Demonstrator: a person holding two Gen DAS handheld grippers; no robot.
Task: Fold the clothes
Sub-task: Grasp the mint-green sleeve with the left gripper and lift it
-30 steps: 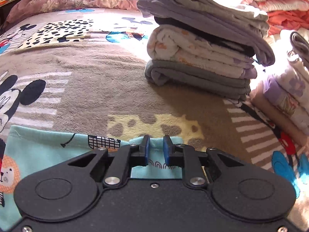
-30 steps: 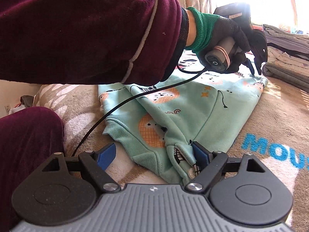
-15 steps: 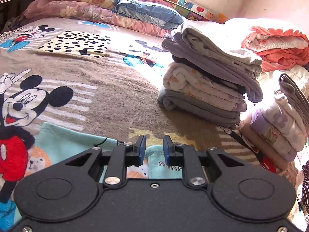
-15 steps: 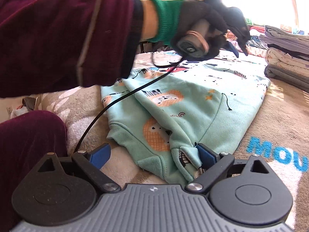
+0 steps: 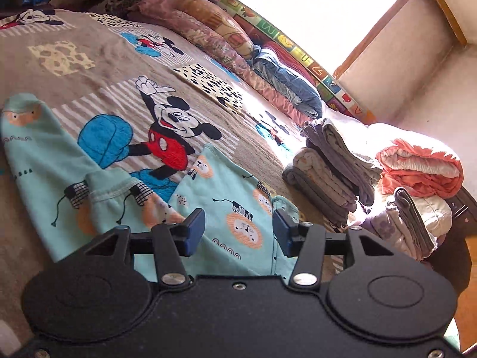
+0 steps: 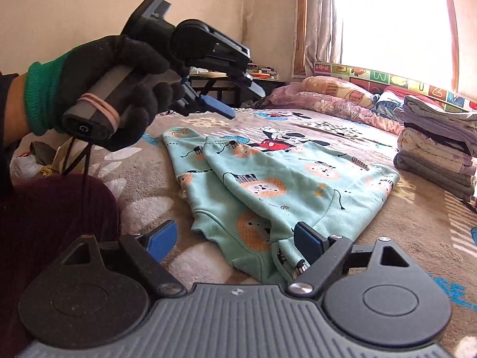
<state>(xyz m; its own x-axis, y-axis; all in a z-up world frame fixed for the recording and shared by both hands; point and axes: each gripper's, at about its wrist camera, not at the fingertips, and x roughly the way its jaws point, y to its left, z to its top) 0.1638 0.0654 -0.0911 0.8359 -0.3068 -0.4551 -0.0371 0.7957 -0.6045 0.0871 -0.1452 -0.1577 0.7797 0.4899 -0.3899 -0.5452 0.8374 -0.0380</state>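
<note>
Overhead, left gripper (image 5: 238, 228) hung released above mint lion-print sweatshirt (image 6: 298, 185) on bed (image 6: 402, 223); right gripper (image 6: 235, 238) released, straddling its hem.

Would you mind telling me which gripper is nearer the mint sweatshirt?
Right. The right gripper sits low at the mint sweatshirt hem; the left gripper is raised above it.

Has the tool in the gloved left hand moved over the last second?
Yes. The left tool has lifted off the mint sweatshirt and come back from the folded stack, jaws now open.
</note>
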